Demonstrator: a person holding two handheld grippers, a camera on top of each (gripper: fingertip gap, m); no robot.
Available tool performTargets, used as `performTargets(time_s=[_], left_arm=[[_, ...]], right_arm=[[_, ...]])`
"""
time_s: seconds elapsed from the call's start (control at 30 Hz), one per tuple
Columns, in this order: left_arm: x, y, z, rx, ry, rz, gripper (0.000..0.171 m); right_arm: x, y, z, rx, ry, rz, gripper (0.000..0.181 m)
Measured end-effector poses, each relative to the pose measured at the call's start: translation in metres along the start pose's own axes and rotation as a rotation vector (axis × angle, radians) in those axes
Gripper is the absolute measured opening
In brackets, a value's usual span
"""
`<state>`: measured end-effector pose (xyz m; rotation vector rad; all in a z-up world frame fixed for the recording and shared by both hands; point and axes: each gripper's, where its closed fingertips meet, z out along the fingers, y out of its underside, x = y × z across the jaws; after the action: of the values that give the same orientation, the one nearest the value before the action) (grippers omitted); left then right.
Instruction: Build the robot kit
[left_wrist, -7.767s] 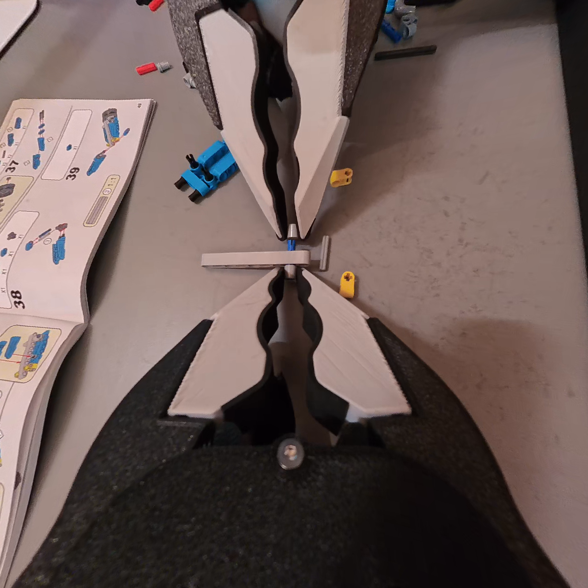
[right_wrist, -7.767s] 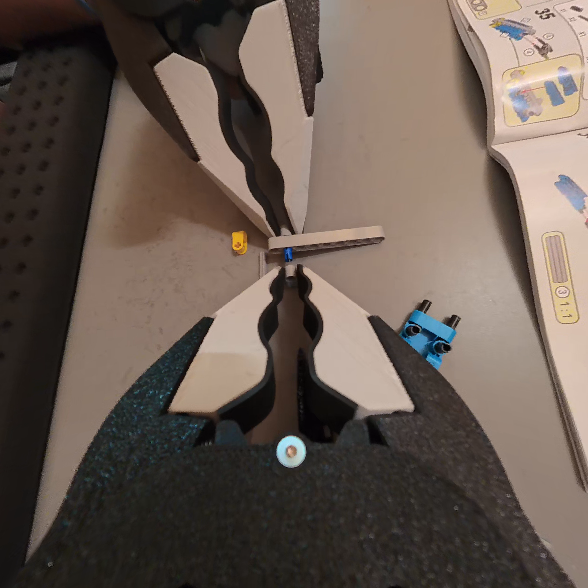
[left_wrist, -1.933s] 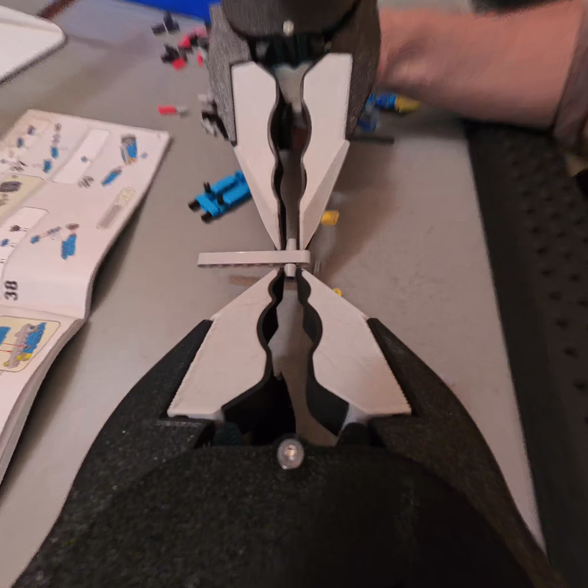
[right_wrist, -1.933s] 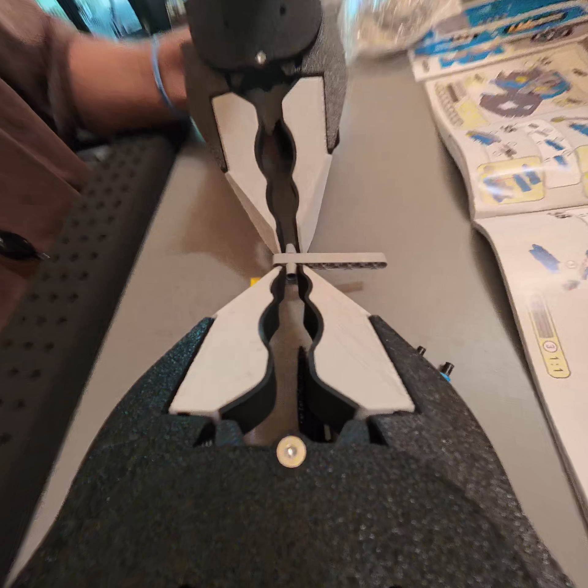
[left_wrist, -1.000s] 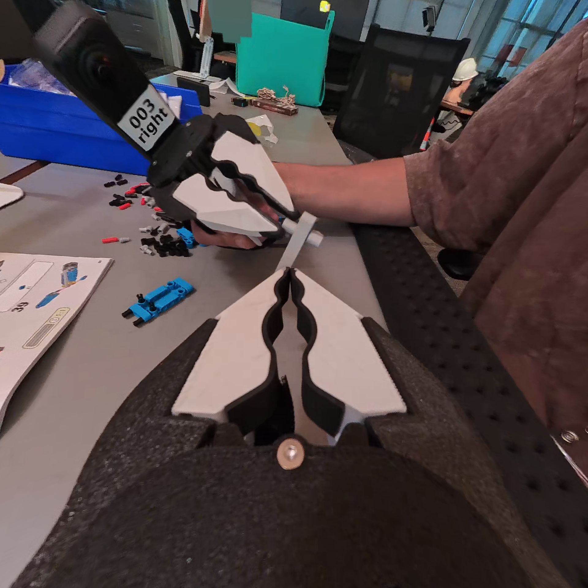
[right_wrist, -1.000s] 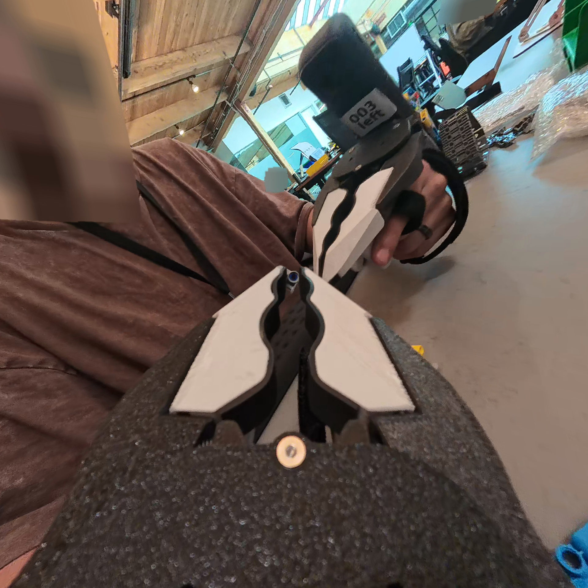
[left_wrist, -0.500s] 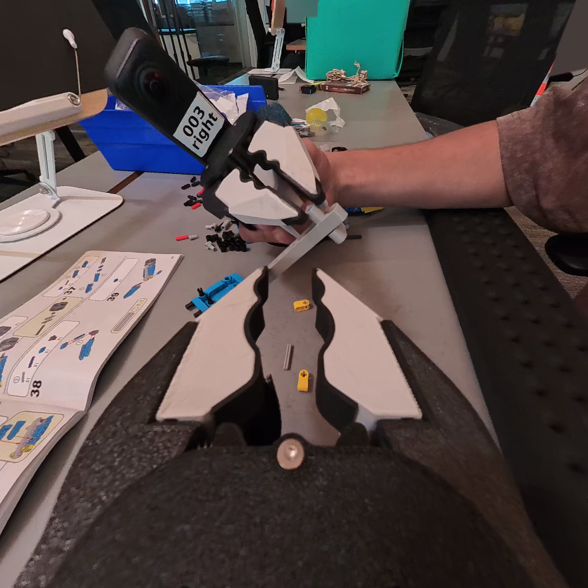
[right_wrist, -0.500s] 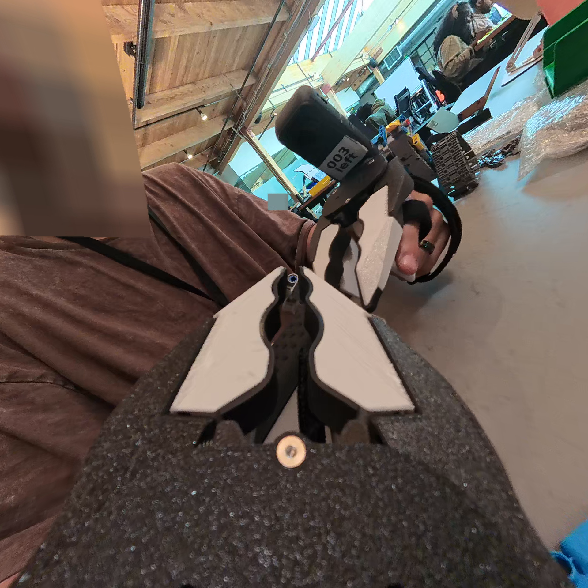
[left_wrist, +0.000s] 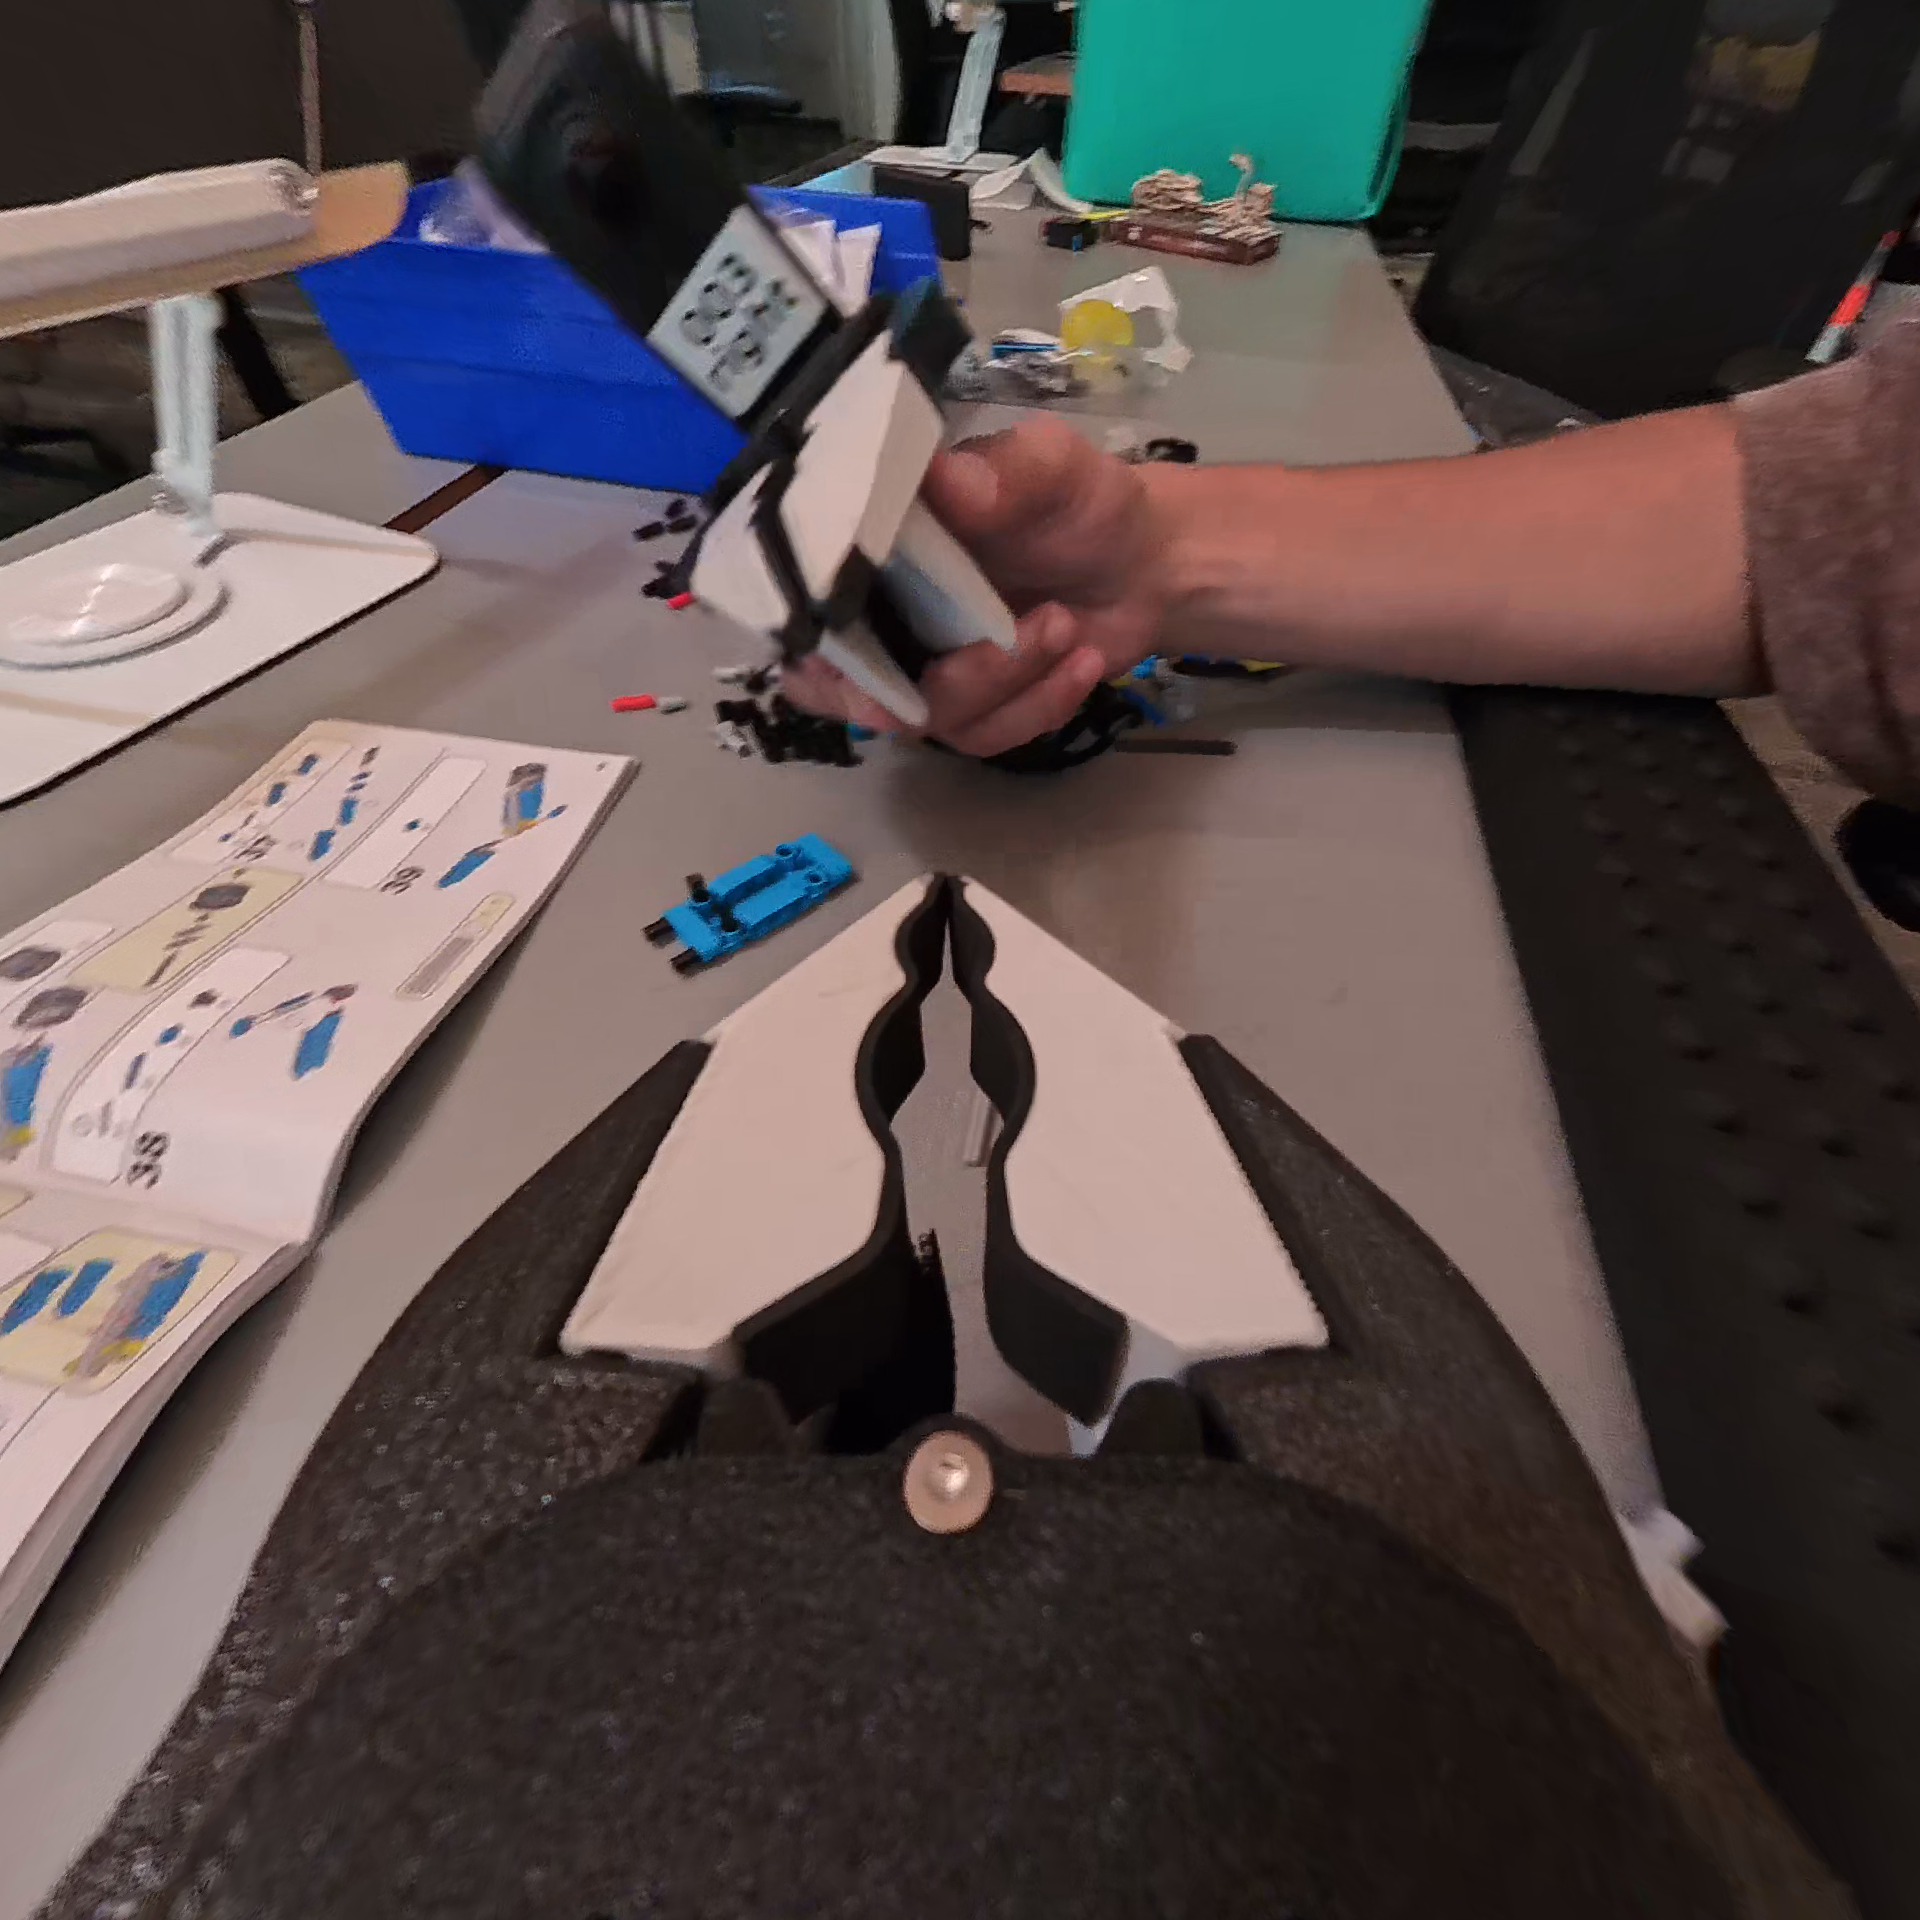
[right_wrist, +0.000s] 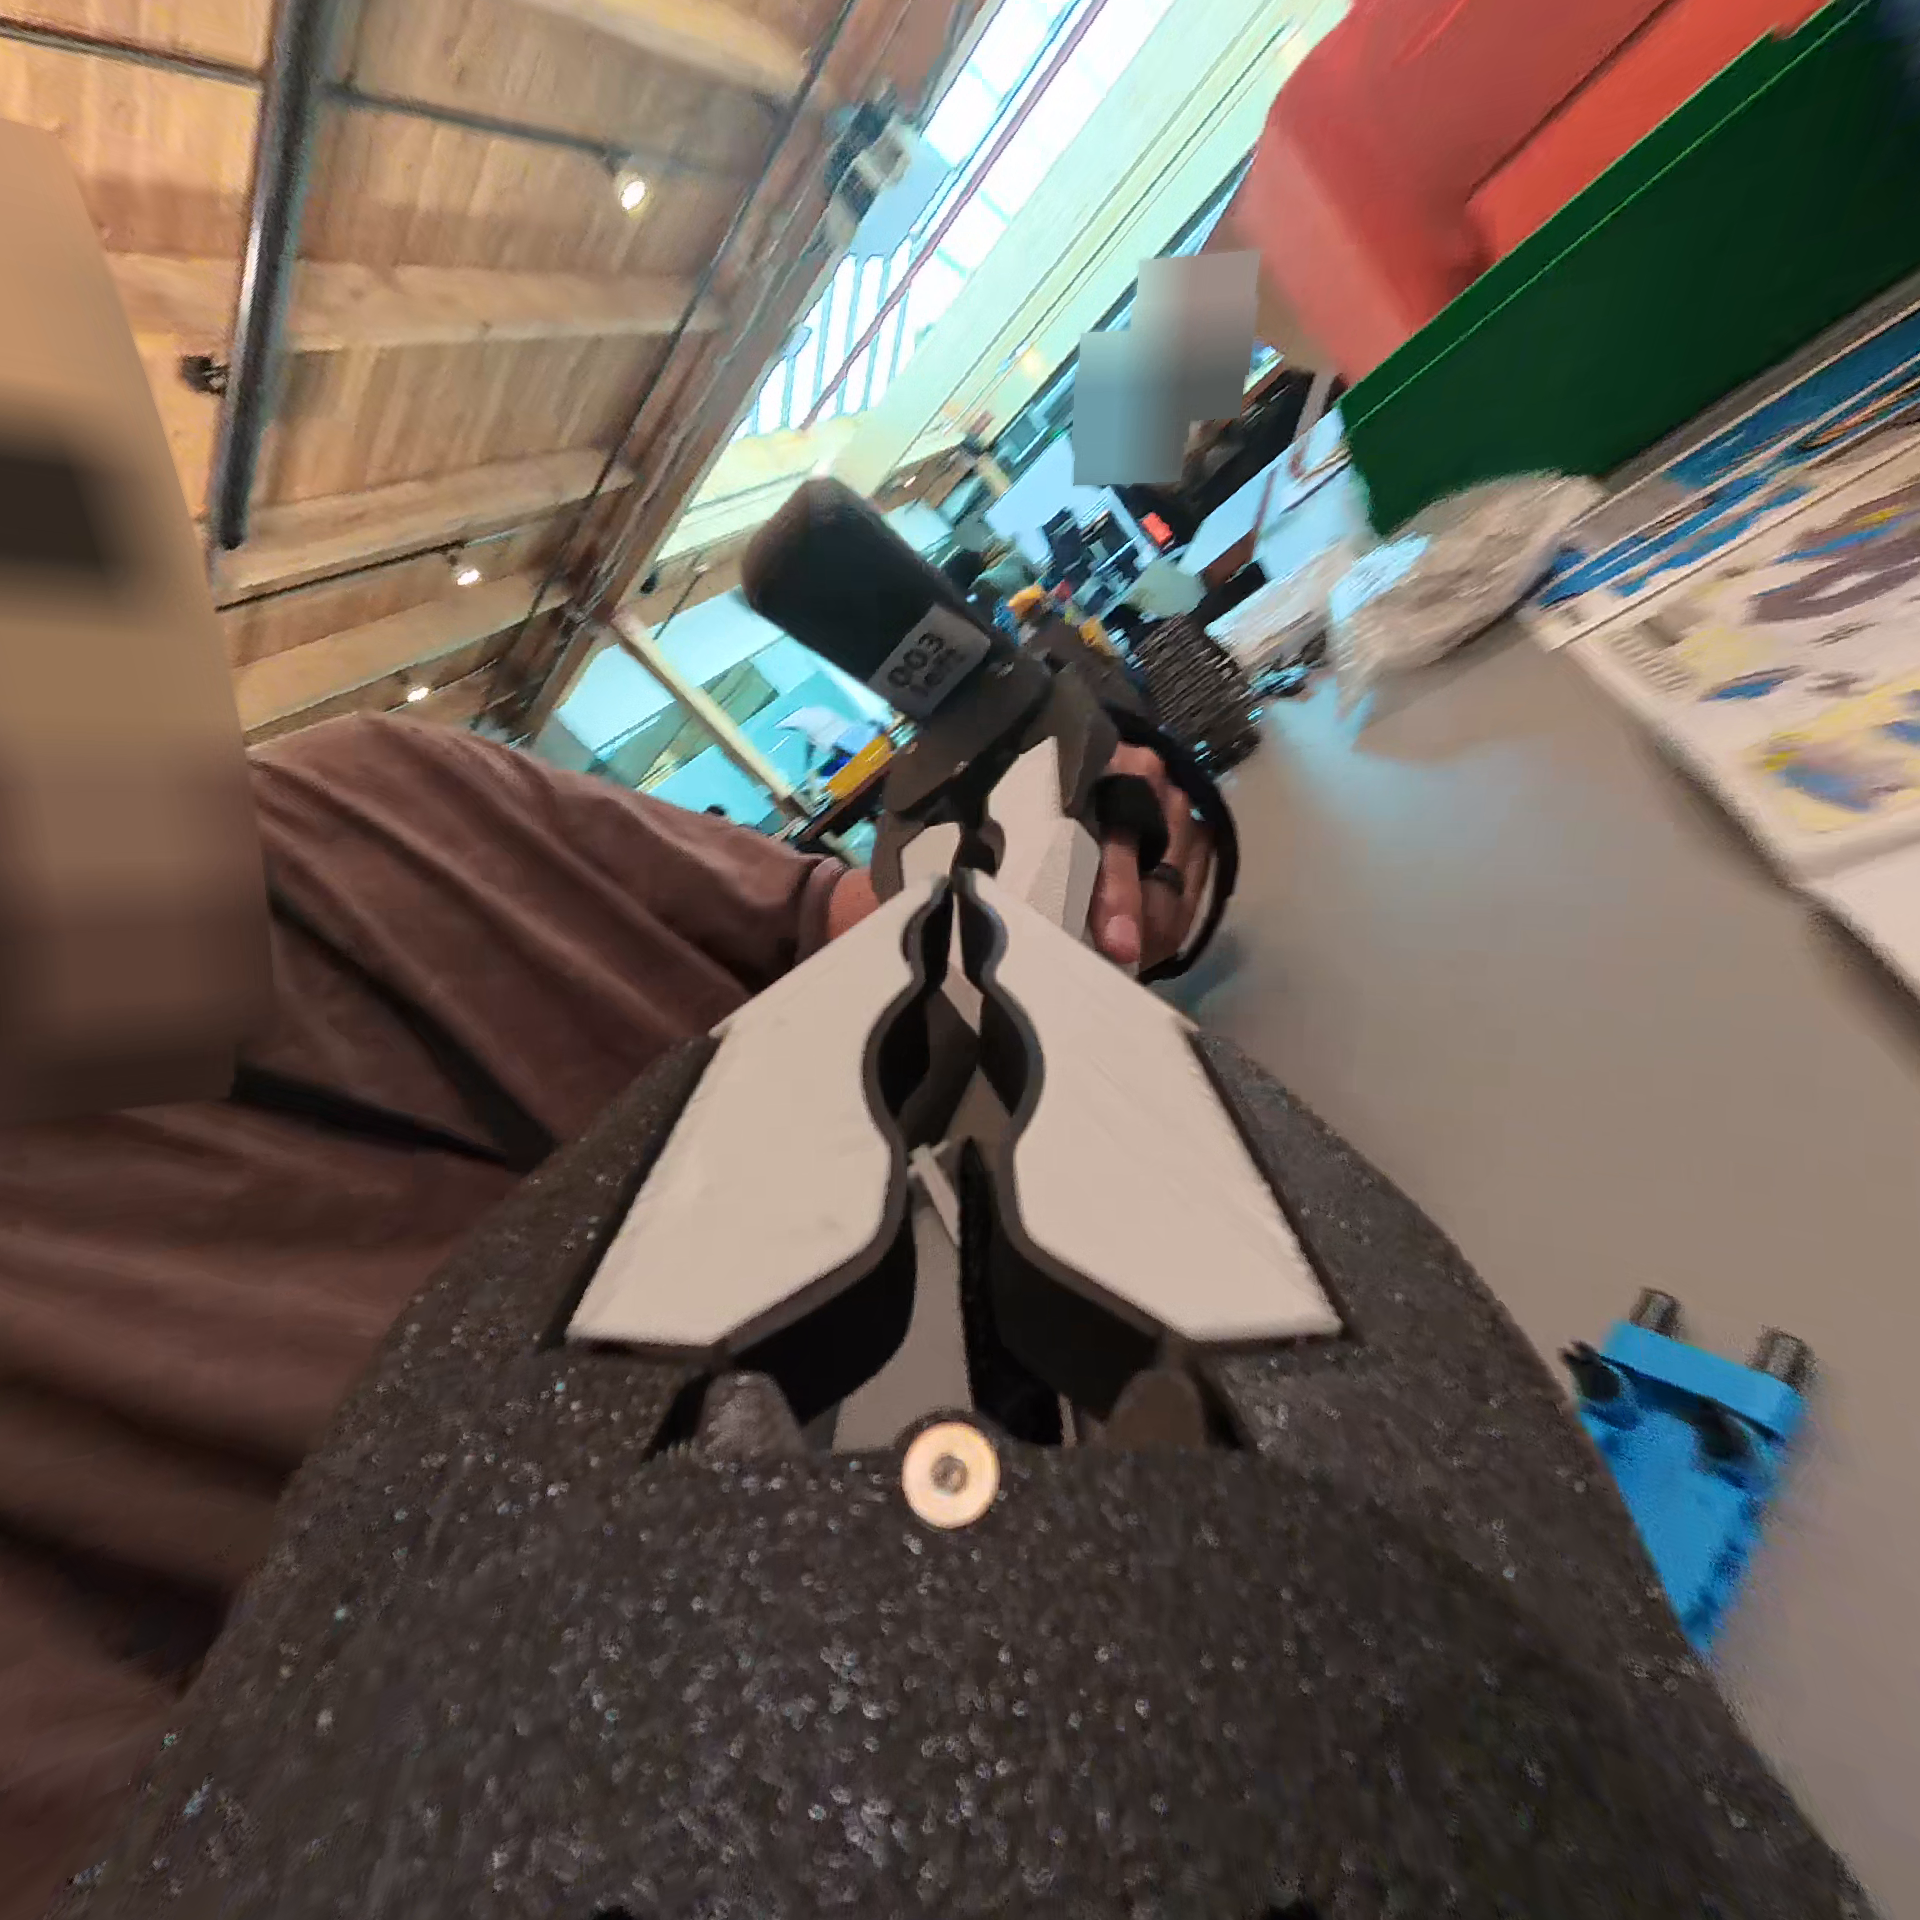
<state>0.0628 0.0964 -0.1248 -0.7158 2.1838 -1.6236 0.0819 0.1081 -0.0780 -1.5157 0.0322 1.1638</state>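
Observation:
My left gripper (left_wrist: 948, 885) is shut and holds nothing; it hovers over the grey table (left_wrist: 1195, 883). My right gripper (right_wrist: 954, 885) is shut on a light grey beam (right_wrist: 971, 1023) that runs back between its jaws. In the left wrist view the right gripper (left_wrist: 831, 613) is held up in a hand (left_wrist: 1039, 582) beyond my left tips, blurred, with the grey beam (left_wrist: 956, 597) sticking out of it. A blue piece with black pins (left_wrist: 753, 902) lies just left of my left tips; it also shows in the right wrist view (right_wrist: 1683, 1455).
An open instruction booklet (left_wrist: 260, 935) lies at the left. A blue bin (left_wrist: 520, 353) and a white lamp base (left_wrist: 156, 603) stand behind it. Small loose parts (left_wrist: 779, 727) lie mid-table, a grey pin (left_wrist: 977, 1132) under my left jaws. A black perforated mat (left_wrist: 1714, 1039) borders the right. The left gripper's tips are roughly 5 cm from the right gripper's.
My left gripper let go of the grey beam, opened, and has now shut empty. The right gripper has lifted away and turned with the beam in it.

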Motion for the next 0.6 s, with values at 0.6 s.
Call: performTargets(time_s=[0.6], left_arm=[[-0.02,0.026,0.007,-0.121,-0.095,-0.02,0.006]], right_arm=[[-0.018,-0.037,-0.028,0.152,0.008,-0.093,0.0]])
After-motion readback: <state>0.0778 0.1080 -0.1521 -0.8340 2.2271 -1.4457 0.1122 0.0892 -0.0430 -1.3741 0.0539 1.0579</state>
